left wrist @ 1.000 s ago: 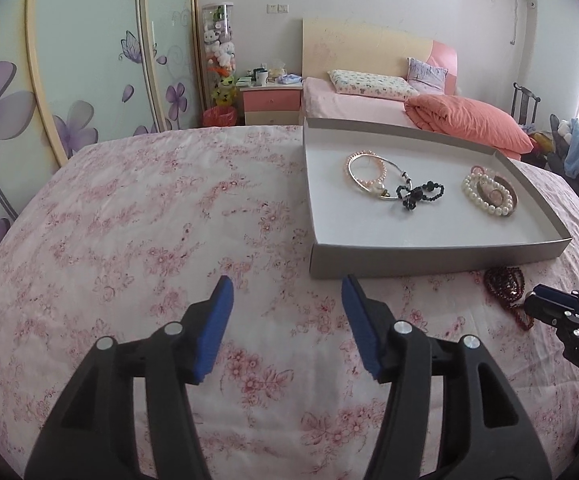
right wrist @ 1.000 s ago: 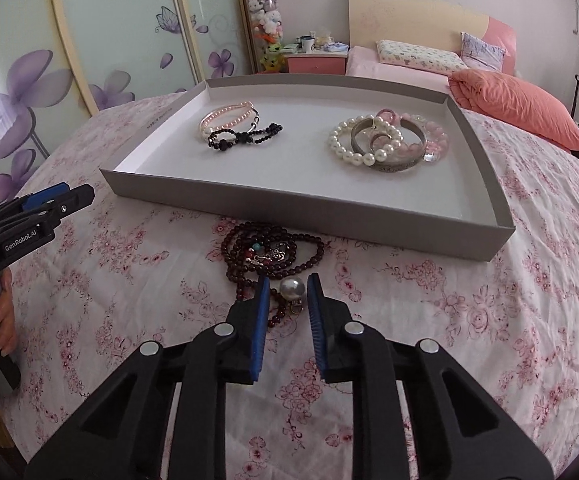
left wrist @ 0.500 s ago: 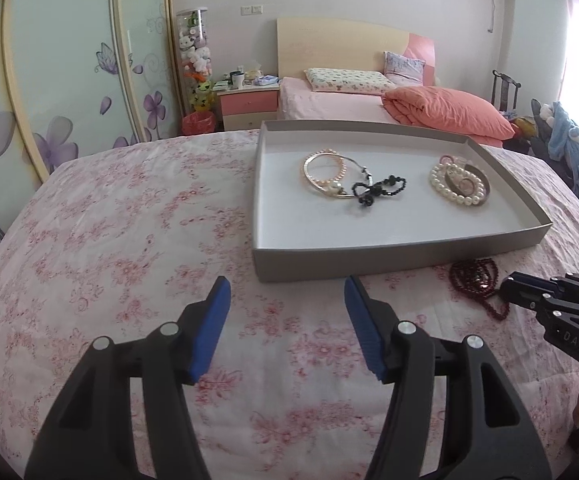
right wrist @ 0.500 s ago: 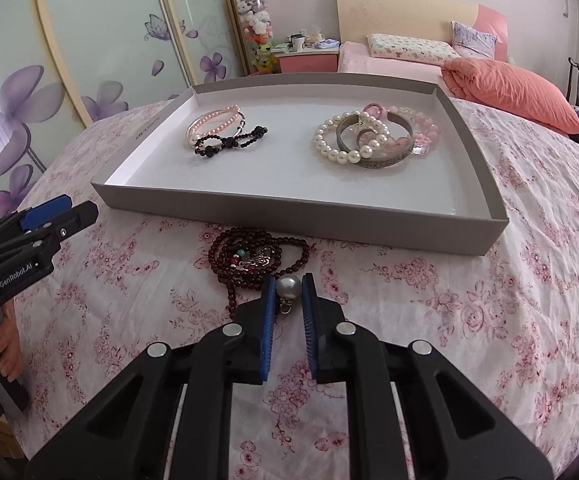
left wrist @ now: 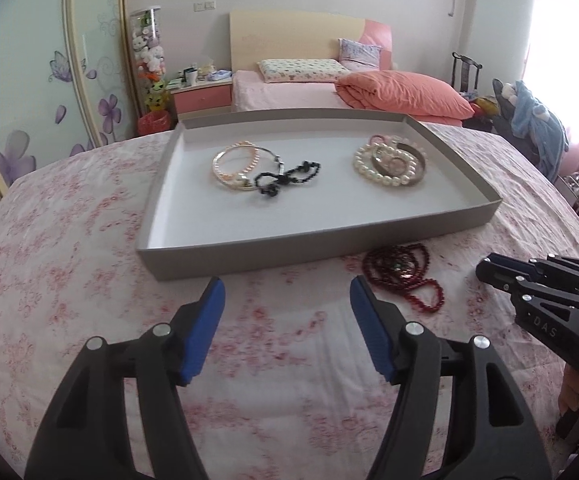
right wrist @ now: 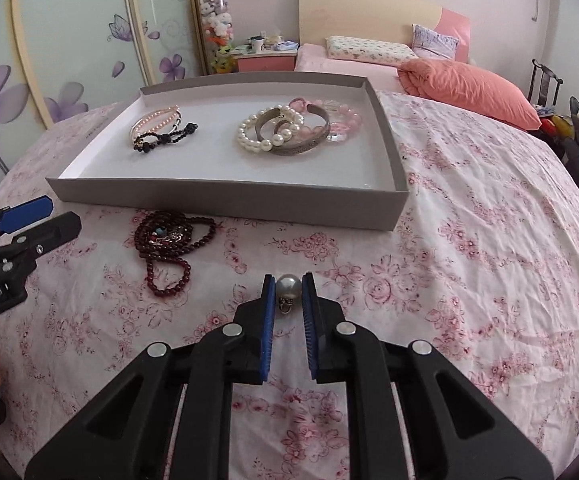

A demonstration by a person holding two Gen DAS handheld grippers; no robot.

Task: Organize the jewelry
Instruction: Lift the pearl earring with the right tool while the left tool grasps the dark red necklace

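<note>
Work surface: a wide top under a white cloth (right wrist: 469,216) printed with pink roses, creased on the right side. On it sits a shallow grey tray (right wrist: 225,204) with a white floor. Inside the tray, left group: a pink bead bangle (right wrist: 155,118) touching a black bead bracelet (right wrist: 165,138). Right group: a white pearl bracelet (right wrist: 265,132), a silver cuff (right wrist: 301,142) and a pink bracelet (right wrist: 341,120), overlapping. Outside the tray, just beside its near wall, a dark red bead necklace (right wrist: 169,244) lies heaped on the cloth. My right gripper (right wrist: 288,286) is clamped on a grey pearl pendant (right wrist: 288,286), its pads pressing the ball from both sides and its metal loop hanging beneath, near the necklace but apart from it. My left gripper (left wrist: 285,292) hangs over bare cloth in front of the tray, jaws opening, nothing between them. Room: a bed (left wrist: 289,92) with a pale headboard, a patterned pillow and a folded coral quilt (left wrist: 405,94); a pink nightstand (left wrist: 201,98); a clear column of plush toys (left wrist: 147,52); sliding wardrobe doors (right wrist: 69,52) with purple flowers along the left wall; bright window at right.
</note>
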